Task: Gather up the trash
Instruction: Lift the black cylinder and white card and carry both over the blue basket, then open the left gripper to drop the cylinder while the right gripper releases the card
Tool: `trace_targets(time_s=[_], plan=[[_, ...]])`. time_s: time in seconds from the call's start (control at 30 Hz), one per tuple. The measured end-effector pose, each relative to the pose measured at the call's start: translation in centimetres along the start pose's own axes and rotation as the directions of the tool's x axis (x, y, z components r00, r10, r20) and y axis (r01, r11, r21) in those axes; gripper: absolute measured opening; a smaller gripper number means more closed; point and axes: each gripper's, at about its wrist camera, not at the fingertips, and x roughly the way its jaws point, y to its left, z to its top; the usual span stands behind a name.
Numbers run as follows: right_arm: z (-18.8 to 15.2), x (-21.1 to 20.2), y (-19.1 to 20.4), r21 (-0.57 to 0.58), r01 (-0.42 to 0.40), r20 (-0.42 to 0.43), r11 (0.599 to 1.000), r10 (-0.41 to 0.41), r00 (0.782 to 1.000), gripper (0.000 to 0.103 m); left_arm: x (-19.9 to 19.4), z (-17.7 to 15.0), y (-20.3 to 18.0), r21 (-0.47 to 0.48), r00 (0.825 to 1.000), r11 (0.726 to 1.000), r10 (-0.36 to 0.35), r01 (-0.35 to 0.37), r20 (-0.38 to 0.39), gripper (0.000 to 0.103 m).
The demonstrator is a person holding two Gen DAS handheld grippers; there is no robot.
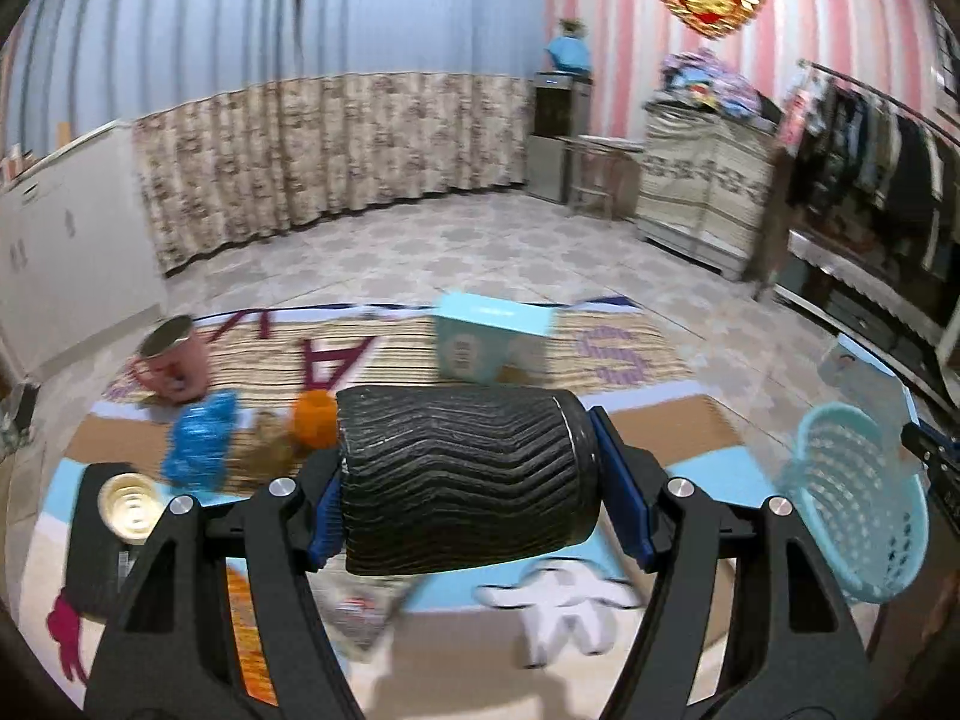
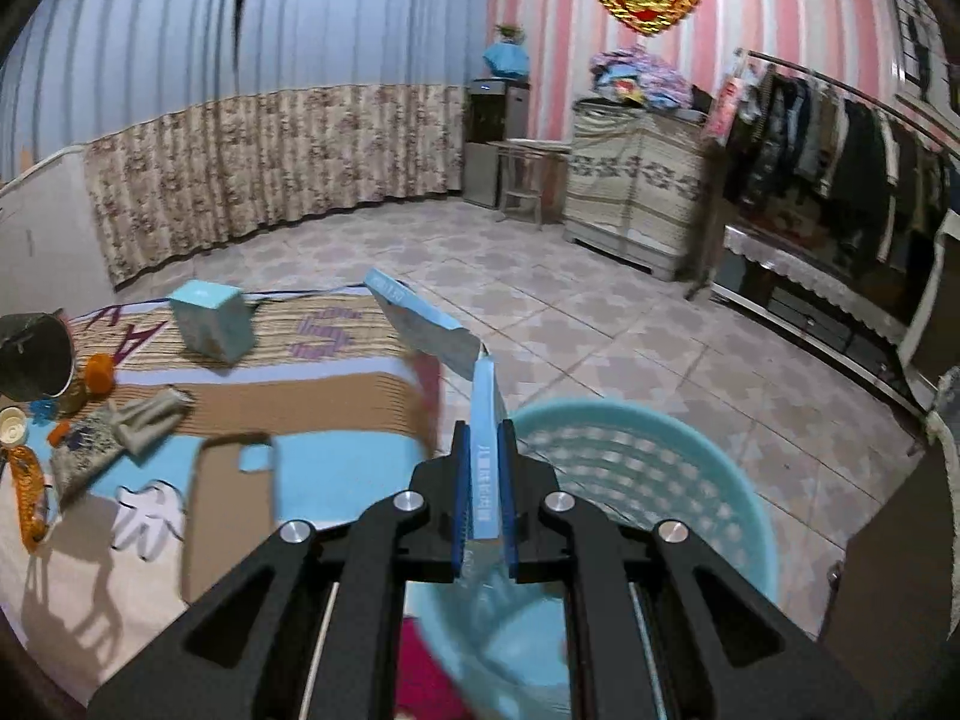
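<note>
My left gripper (image 1: 474,480) is shut on a black ribbed paper cup (image 1: 462,480), held on its side above the play mat (image 1: 660,432). The cup also shows at the left edge of the right wrist view (image 2: 33,354). My right gripper (image 2: 483,480) is shut on a flattened light-blue carton (image 2: 432,330), held upright over the rim of a light-blue plastic basket (image 2: 660,450). The basket shows at the right in the left wrist view (image 1: 852,498). On the mat lie a crumpled blue wrapper (image 1: 201,441), an orange cap (image 1: 315,417) and a light-blue box (image 1: 489,345).
A pink mug (image 1: 174,360) stands at the mat's far left. A black box with a cream lid (image 1: 129,498) lies near left. A brown phone case (image 2: 231,504) and grey crumpled paper (image 2: 144,414) lie on the mat. A cabinet (image 2: 630,204) and clothes rack (image 2: 840,138) stand far right.
</note>
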Motion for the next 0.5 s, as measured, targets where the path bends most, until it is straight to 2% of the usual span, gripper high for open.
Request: trace_targets(time_s=[0.13,0.27,0.5], plan=[[-0.9,-0.1,-3.5,0.028,0.055,-0.025,0.998,-0.054,0.998,0.01,0.8,-0.3,-5.2,0.041,0.997,0.996,-0.079,0.079,-0.024,0.068],[-1.6,0.1,-6.1,0.042,0.095,-0.044,0.995,-0.093,0.995,0.01,1.6,-1.0,-9.9,0.069,0.986,0.984,-0.159,0.163,-0.057,0.068],[-2.8,0.7,-9.2,0.073,0.1,-0.067,0.992,-0.095,0.993,0.01,2.7,-2.3,-16.3,0.101,0.961,0.958,-0.26,0.269,-0.096,0.068]])
